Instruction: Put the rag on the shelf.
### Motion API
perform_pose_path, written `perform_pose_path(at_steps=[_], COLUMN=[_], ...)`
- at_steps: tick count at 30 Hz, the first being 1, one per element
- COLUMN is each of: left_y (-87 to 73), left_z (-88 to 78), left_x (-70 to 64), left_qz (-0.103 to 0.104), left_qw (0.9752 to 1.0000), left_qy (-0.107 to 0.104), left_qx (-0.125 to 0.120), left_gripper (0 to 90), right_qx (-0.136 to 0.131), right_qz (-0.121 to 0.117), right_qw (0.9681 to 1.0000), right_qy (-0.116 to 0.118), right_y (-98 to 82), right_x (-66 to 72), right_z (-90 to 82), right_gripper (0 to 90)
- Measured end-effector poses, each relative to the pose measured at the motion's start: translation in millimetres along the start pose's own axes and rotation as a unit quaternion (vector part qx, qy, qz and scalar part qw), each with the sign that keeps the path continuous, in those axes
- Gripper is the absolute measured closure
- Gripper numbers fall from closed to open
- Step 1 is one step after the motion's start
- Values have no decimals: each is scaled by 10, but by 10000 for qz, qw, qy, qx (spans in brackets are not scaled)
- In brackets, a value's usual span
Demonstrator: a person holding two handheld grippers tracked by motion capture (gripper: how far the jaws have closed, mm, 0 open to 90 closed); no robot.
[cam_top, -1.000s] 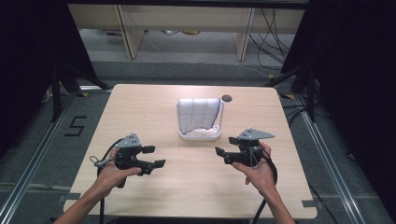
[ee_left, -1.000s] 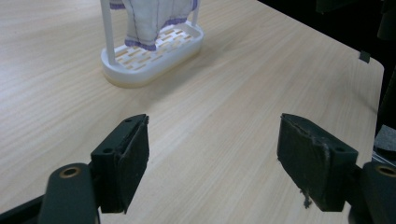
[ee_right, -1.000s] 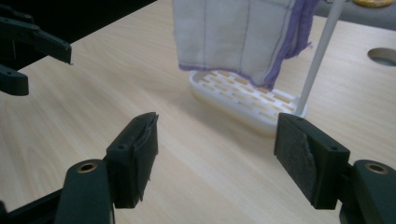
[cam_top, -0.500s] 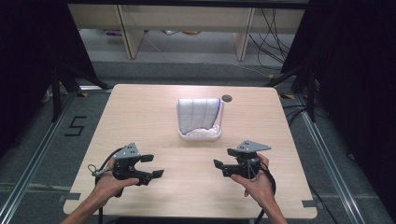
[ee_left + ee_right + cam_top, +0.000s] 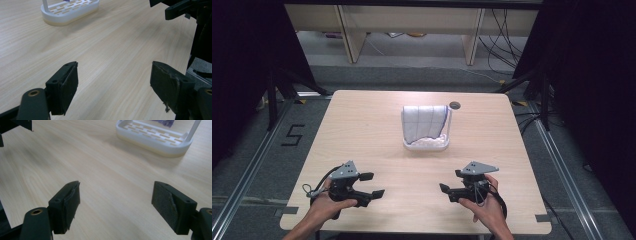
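High view has both grippers low at the near edge of the wooden table (image 5: pixel 362 135), the left gripper (image 5: pixel 371 185) at lower left and the right gripper (image 5: pixel 448 181) at lower right, each with jaws parted and nothing between them; the right one's jaws have just been opening. The white rack (image 5: pixel 426 144) stands well apart from both, up at the frame's centre, with a white cloth (image 5: pixel 423 122) draped over its rail.

Judging by this, the step in hand is the approach to the cloth. To do it well, I would bring both grippers forward together, keep the jaws wide, and come at the cloth's hanging edge from either side so the pads close on fabric, not on the rail or uprights. A light rack may slide if bumped.

Thin blue-purple grid lines cross the cloth, with a purple trim along its curved lower edge. A slotted oval base shows in the right gripper view (image 5: pixel 155 137), upper right.
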State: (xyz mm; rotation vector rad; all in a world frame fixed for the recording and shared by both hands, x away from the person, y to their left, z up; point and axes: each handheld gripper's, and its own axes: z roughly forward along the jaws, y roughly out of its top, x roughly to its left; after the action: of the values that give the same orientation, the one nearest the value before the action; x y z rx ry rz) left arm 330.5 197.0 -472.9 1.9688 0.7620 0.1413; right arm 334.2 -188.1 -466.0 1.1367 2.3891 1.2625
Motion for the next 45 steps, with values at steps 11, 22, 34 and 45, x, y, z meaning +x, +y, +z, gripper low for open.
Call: perform_pose_path(at_steps=[11, 22, 34, 45], left_y=[-185, -303, -323, -326], left_z=[-5, 19, 39, 49], left_x=[-37, -175, -164, -159], left_qz=[35, 82, 84, 104], left_qw=[9999, 9998, 9998, 9998], left_qy=[144, 14, 54, 53], left_qx=[35, 202, 153, 129], left_gripper=[217, 201, 202, 201], right_qx=[139, 344, 396, 378], right_qz=[38, 111, -260, -265], right_qw=[9999, 9993, 9989, 9989], right_qy=[42, -50, -25, -27], right_y=[-145, -306, -320, -318], right_x=[67, 205, 199, 197], right_z=[-12, -21, 41, 41], right_gripper=[215, 173, 172, 172])
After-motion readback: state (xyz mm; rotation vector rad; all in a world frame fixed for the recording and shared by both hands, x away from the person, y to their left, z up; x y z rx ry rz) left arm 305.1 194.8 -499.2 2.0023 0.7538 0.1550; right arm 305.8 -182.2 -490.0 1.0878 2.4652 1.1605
